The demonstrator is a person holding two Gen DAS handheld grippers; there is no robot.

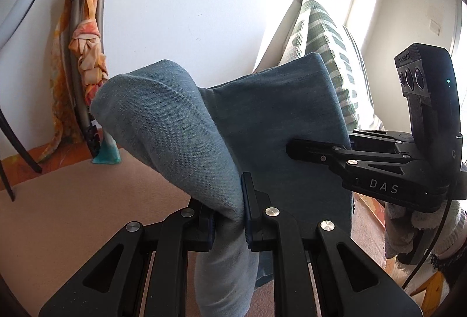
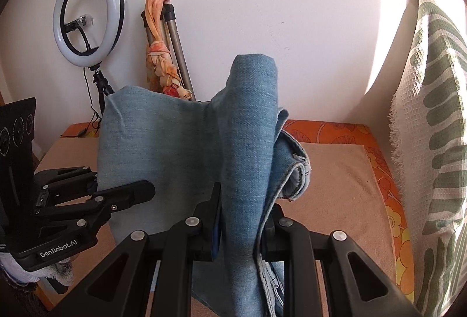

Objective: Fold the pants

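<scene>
Two tools clamp one pair of blue denim pants (image 1: 262, 113) aloft: the left tool (image 1: 229, 217), bottom centre of its own view, is pinched tight on a bunched edge, and the right tool (image 2: 242, 217) likewise grips a gathered fold, likely keeping the cloth taut and level for the next fold. Below spreads a tan mat (image 2: 335, 185) on an orange floral bed (image 2: 327, 130). One ring light (image 2: 89, 13) stands upper left; one green-patterned pillow (image 2: 432, 127) leans at right.
</scene>
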